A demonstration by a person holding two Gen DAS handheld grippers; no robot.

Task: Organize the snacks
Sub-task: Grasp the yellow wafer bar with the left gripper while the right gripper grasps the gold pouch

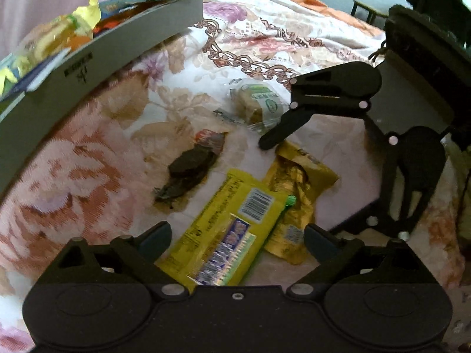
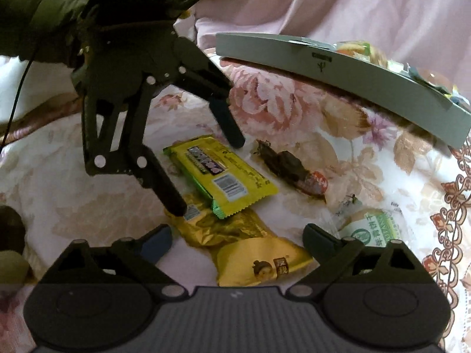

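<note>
A bed [image 1: 97, 158] covered with a floral spread of pink and tan blossoms carries everything. 4 snack packets lie loose on it: a yellow-green wrapper [image 1: 226, 229] with a barcode resting partly over a gold foil pouch [image 1: 297, 182], a dark brown packet [image 1: 191, 167] just beside them, and a clear-wrapped biscuit with a green label [image 1: 256, 106] a little apart. A grey box [image 1: 97, 58] holding more packets sits on the spread near the edge.
</note>
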